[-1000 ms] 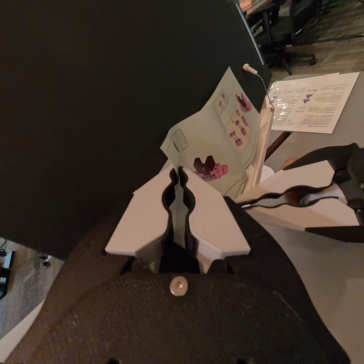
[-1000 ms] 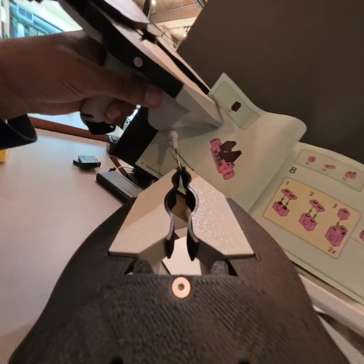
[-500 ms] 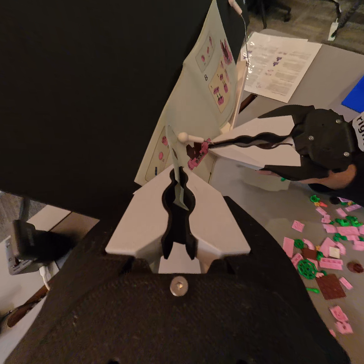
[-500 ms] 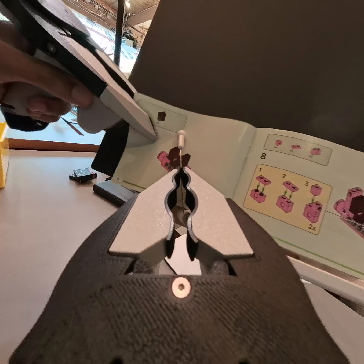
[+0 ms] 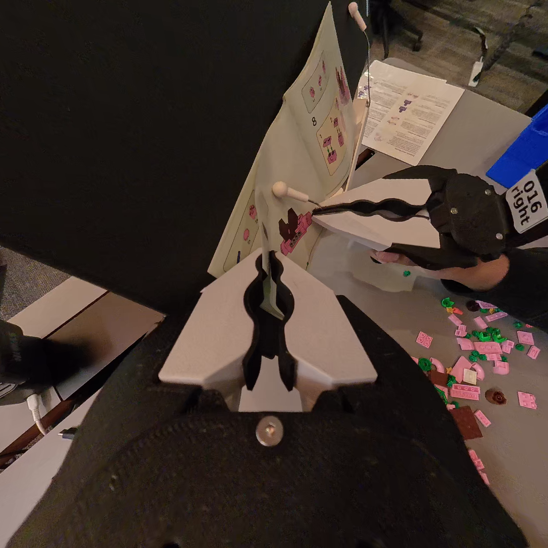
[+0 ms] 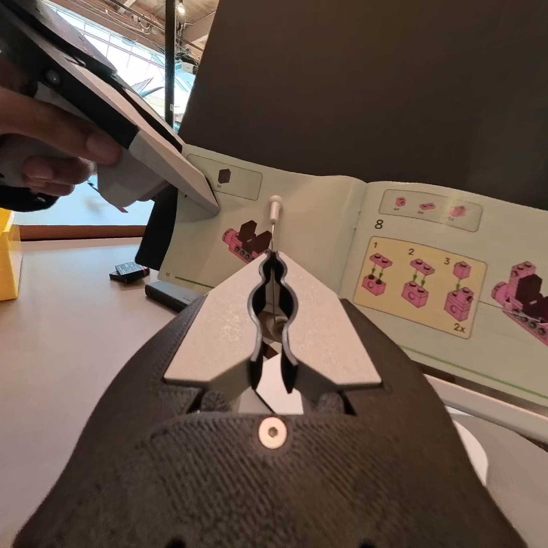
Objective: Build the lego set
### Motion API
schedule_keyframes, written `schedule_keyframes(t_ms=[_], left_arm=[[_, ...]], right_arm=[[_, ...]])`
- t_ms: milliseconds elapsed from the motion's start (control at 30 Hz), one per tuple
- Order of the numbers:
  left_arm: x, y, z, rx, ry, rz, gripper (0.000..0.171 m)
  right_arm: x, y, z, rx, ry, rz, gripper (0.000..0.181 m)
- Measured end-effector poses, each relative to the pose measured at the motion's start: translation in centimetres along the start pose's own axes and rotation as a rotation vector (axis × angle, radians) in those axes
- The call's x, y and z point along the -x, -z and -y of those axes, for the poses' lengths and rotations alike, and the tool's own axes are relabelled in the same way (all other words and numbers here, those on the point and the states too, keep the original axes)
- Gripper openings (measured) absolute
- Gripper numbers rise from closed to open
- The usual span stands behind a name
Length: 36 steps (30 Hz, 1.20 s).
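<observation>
Booklet [image 6: 311, 213] flatter now, open, pale green.

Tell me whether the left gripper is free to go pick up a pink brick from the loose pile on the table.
Probably not yet. The left gripper is shut on a page of the instruction booklet; it must let go first. Otherwise the way to the pink bricks on the table looks open.

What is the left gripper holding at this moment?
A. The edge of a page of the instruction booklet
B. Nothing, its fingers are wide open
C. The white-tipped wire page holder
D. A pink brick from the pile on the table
A: in the left wrist view the left gripper is closed on the page edge of the instruction booklet, while the right gripper pinches the wire page holder; the pink bricks lie untouched on the table.
</observation>
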State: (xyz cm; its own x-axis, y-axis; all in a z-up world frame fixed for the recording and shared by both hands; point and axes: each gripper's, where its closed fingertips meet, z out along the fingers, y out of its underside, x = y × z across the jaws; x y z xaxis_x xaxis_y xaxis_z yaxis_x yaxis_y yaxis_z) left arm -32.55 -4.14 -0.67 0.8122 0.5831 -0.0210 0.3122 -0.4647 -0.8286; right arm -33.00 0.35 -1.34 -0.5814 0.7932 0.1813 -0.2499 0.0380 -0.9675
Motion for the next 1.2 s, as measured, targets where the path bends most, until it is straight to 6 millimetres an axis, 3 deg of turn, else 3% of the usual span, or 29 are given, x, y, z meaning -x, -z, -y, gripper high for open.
schedule_keyframes(t_ms=[100,200,267,333,433,533,733,833,1067,1200], left_arm=[[0.0,0.0,0.1,-0.004,-0.004,0.000,0.000],[0.1,0.1,0.5,-0.025,-0.001,0.010,0.000],[0.2,0.5,0.9,-0.048,0.002,0.025,0.004],[0.3,1.0,1.0,-0.055,0.001,0.035,0.010],[0.4,1.4,0.9,-0.053,0.003,0.049,0.010],[0.7,1.3,1.0,-0.057,0.012,0.062,0.004],[0.8,1.0,1.0,-0.041,-0.006,0.093,0.000],[0.8,0.8,1.2,-0.049,-0.015,0.102,0.000],[0.3,0.3,1.7,-0.069,-0.031,0.091,0.006],[0.3,0.2,1.9,-0.082,-0.037,0.091,0.006]], right_arm=[[0.3,0.1,0.1,0.001,0.070,0.000,0.002],[1.6,0.5,0.6,-0.030,0.136,0.078,0.028],[1.6,0.9,1.6,-0.064,0.115,0.107,0.034],[0.3,1.5,3.0,-0.108,0.053,0.092,0.037],[-4.3,2.4,3.9,-0.122,-0.058,-0.044,0.033],[-7.7,2.8,2.6,-0.031,-0.090,-0.159,0.040],[-8.0,1.2,-0.6,0.177,0.064,-0.290,0.063],[-8.1,0.9,-0.7,0.148,-0.013,-0.269,0.059],[-8.7,1.1,-0.6,0.164,0.020,-0.279,0.060],[-10.2,1.6,-0.6,0.169,0.028,-0.321,0.059]])
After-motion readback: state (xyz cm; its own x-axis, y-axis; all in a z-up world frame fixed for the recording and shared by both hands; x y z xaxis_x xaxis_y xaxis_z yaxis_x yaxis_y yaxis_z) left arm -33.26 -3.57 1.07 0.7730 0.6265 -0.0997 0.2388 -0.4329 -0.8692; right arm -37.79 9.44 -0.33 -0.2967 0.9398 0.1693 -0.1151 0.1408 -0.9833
